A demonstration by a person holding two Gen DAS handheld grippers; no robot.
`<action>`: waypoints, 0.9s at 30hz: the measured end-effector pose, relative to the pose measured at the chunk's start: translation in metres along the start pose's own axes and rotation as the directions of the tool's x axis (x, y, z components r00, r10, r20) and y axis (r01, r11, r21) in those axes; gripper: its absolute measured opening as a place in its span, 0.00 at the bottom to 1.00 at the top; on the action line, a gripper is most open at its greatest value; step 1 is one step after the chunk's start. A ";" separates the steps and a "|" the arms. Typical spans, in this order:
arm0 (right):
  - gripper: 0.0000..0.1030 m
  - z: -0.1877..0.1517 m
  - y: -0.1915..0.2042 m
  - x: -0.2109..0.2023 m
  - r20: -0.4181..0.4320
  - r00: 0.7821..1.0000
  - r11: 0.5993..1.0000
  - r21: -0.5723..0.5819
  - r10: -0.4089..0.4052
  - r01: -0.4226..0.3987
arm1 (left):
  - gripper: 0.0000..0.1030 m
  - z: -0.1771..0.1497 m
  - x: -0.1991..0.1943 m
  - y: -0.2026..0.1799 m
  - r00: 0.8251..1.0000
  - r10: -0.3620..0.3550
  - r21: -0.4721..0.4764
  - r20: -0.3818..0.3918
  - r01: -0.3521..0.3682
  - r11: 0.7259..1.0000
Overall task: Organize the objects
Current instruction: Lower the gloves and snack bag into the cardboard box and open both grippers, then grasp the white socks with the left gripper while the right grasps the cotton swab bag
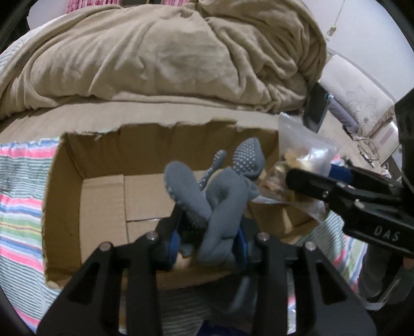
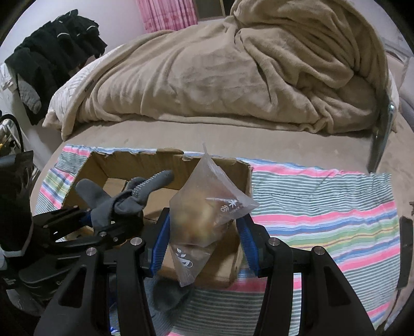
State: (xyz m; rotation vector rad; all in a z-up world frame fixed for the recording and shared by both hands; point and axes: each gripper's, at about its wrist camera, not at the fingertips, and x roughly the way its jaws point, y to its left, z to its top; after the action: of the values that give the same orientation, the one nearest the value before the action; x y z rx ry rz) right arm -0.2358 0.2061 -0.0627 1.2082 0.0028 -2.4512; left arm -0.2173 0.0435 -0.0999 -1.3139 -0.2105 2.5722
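tools [image 1: 207, 243] [image 2: 204, 240] hold socks [image 1: 220, 196], one bag [image 2: 207, 206].

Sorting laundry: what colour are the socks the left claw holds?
Grey socks with pale grip dots, clearest in the left wrist view.

Dim, flat indoor light; both fisheye views bend strongly at the dark edges, with slight motion blur.

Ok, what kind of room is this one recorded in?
Most likely a bedroom. A rumpled beige blanket is piled on a bed, dark clothes hang at the left, and pink curtains show behind. The cardboard box sits on a striped sheet.
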 end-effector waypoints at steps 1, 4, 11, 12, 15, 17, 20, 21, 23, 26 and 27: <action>0.52 0.000 0.000 0.002 0.000 1.000 1.000 -0.001 0.000 0.000 | 0.37 0.000 0.002 0.000 1.000 0.006 0.002 -0.008 -0.006 1.000; 0.52 0.002 0.000 0.005 -0.001 1.000 1.000 -0.001 0.000 0.000 | 0.40 0.001 0.003 0.001 1.000 0.017 0.004 -0.011 -0.017 1.000; 0.68 0.004 0.004 -0.007 0.039 0.999 1.000 -0.005 -0.004 0.005 | 0.70 0.000 -0.016 0.005 0.999 0.036 -0.008 0.017 -0.036 0.999; 0.68 0.004 0.005 -0.011 0.046 0.999 1.000 -0.004 -0.006 0.007 | 0.70 -0.001 -0.020 0.004 0.999 0.039 -0.006 0.022 -0.039 0.999; 0.68 0.006 0.008 -0.023 0.063 0.998 1.000 -0.005 -0.011 0.012 | 0.70 -0.004 -0.035 0.004 0.998 0.046 -0.010 0.041 -0.045 0.999; 0.68 0.005 0.012 -0.031 0.072 0.997 1.000 -0.008 -0.014 0.015 | 0.72 -0.006 -0.047 0.004 0.997 0.052 -0.012 0.052 -0.051 0.999; 0.68 0.003 0.017 -0.046 0.084 0.996 1.000 -0.012 -0.017 0.018 | 0.76 -0.009 -0.064 0.004 0.996 0.054 -0.019 0.072 -0.053 0.998; 0.68 0.002 0.019 -0.049 0.087 0.996 1.000 -0.013 -0.017 0.019 | 0.76 -0.011 -0.069 0.004 0.995 0.055 -0.019 0.078 -0.054 0.998; 0.68 -0.001 0.024 -0.059 0.093 0.995 1.000 -0.018 -0.018 0.020 | 0.76 -0.015 -0.081 0.003 0.994 0.056 -0.020 0.090 -0.054 0.998; 0.68 -0.007 0.030 -0.070 0.100 0.995 0.999 -0.027 -0.017 0.020 | 0.77 -0.022 -0.096 0.001 0.993 0.059 -0.017 0.103 -0.057 0.998; 0.68 -0.009 0.032 -0.073 0.101 0.995 0.999 -0.029 -0.017 0.020 | 0.77 -0.025 -0.102 0.000 0.992 0.061 -0.016 0.107 -0.060 0.998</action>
State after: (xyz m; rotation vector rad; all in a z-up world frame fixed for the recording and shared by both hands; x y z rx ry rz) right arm -0.1779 0.2042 -0.0070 1.0754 0.0225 -2.5163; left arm -0.1395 0.0156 -0.0355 -1.2044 -0.2097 2.6996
